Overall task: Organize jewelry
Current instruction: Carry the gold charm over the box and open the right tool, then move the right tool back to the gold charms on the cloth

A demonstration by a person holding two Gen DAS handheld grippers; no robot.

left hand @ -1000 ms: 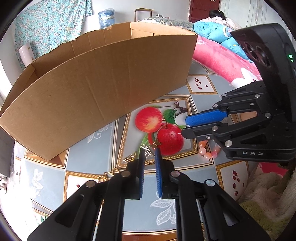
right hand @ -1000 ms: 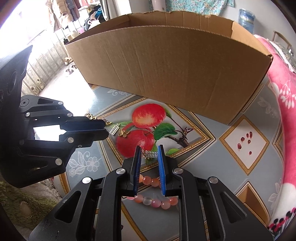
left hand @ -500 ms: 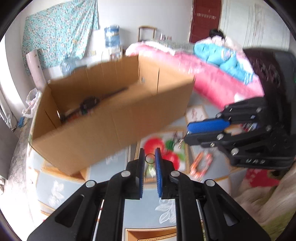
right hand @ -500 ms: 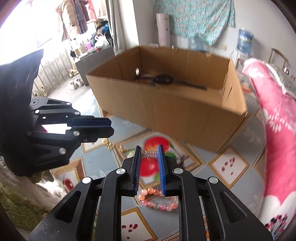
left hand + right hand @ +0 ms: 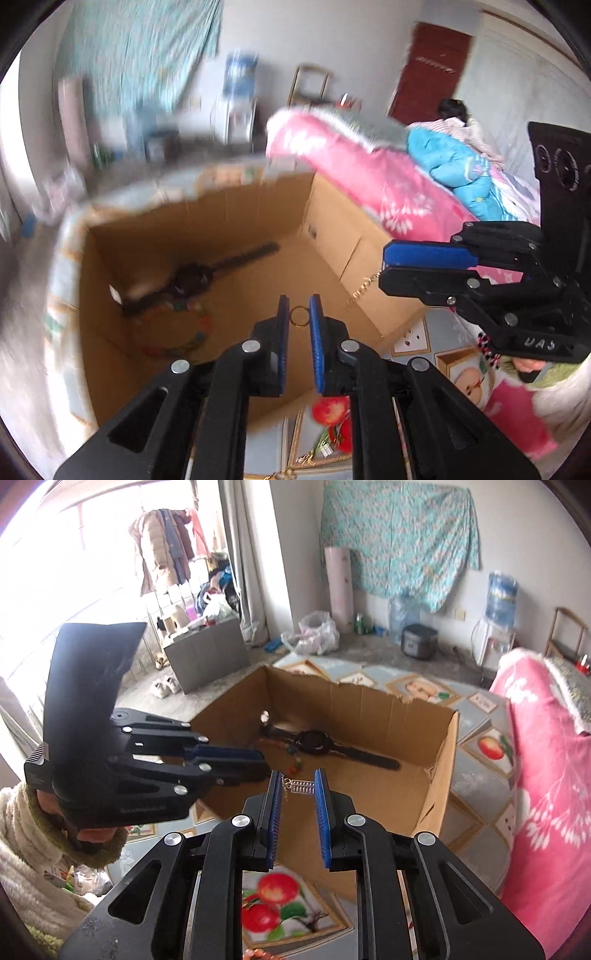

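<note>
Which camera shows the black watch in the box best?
The right wrist view. There the black watch lies sharp on the floor of the cardboard box, with its round face and both straps clear. The left wrist view is blurred by motion, so the watch is only a dark smear.

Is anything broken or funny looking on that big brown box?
Yes. The box has a ragged, torn top edge along its far wall, with a notch ripped out near the right corner. Inside, a black watch lies slanted across the bottom beside some loose beads, not lined up neatly.
</note>
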